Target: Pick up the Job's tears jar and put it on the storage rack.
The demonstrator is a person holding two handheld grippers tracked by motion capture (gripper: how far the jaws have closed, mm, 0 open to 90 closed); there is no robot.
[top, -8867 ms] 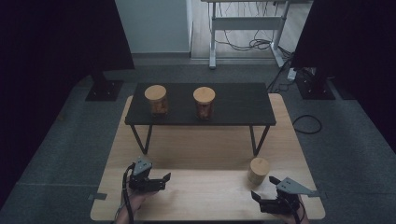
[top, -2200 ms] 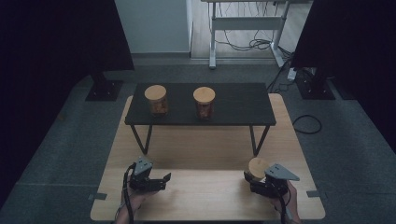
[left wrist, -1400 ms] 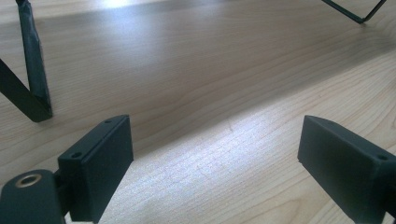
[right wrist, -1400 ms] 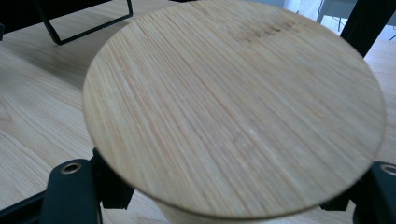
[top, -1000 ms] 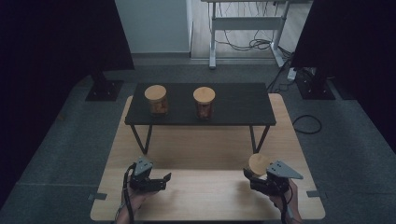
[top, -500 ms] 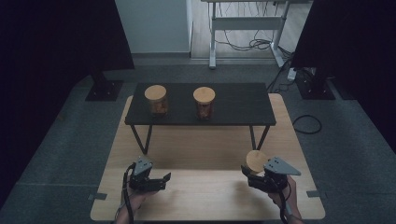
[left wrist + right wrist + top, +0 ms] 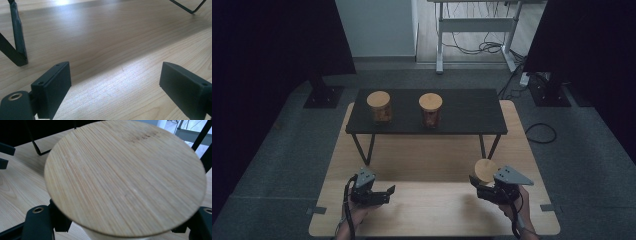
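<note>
Since the earliest frame the right gripper (image 7: 484, 181) has come forward from the bench's near right corner to the jar (image 7: 485, 171), and over the last second gripper and jar have shifted a little toward the bench's middle. Its fingers (image 7: 37, 220) now sit on either side of the jar (image 7: 125, 177) just under the lid, pinching it; whether the jar rests on the bench or is lifted clear cannot be told. That jar is near the right edge of the bench (image 7: 432, 210), in front of the black shelf (image 7: 462, 107). Its lid is a round disc of pale bamboo with a fine straight grain, wider than the body below it, of which a light sliver shows under the rim. A faint, darker mark sits near the lid's far edge; it is too blurred to read. Two more jars with the same wooden lids stand on the shelf, one (image 7: 379, 106) toward its left end and one (image 7: 431, 109) at its middle, well apart. The left gripper (image 7: 382, 192) stays low near the bench's near left corner, its fingers (image 7: 53, 86) spread wide with bare wood between them.
</note>
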